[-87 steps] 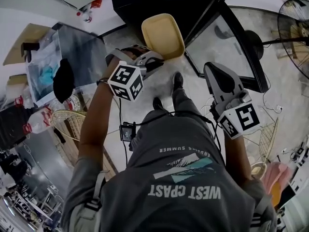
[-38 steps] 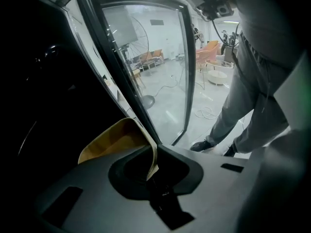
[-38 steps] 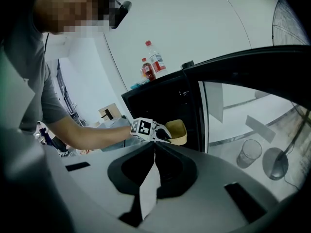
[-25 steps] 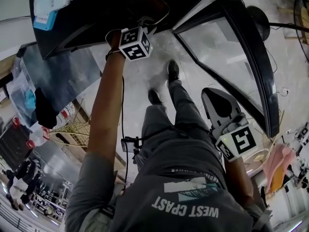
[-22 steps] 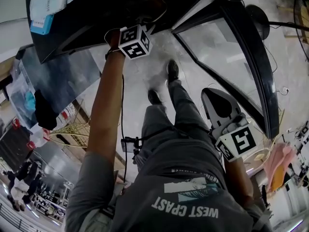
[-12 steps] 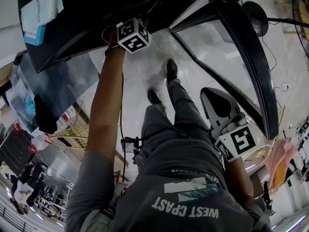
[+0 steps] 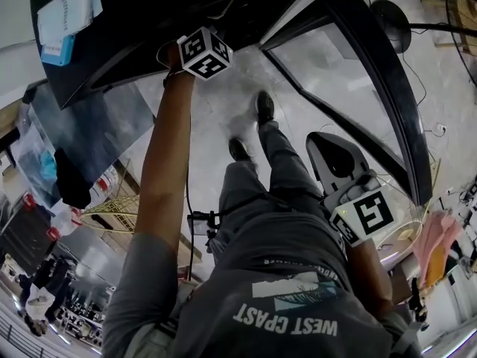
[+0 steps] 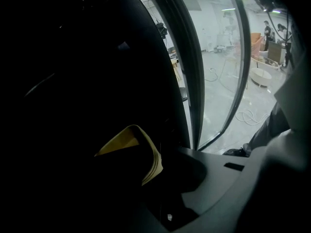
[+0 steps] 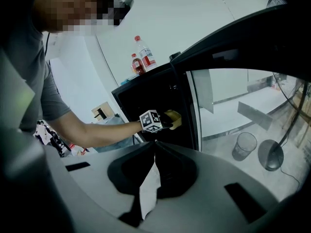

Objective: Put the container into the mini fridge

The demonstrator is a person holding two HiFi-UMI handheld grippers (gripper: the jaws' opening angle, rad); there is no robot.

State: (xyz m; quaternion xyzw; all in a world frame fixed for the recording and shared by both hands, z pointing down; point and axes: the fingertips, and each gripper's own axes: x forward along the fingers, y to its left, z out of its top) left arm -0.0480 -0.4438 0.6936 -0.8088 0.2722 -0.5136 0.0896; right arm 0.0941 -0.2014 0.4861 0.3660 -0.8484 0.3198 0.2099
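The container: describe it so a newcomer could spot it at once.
In the right gripper view, find the black mini fridge with its glass door open. At its dark opening, the left gripper holds the container, the only yellow thing there.

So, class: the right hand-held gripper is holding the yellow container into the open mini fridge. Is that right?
No. It is the left hand-held gripper that holds the yellow container into the open mini fridge, as the right gripper view shows. The right hand-held gripper is shut on nothing.
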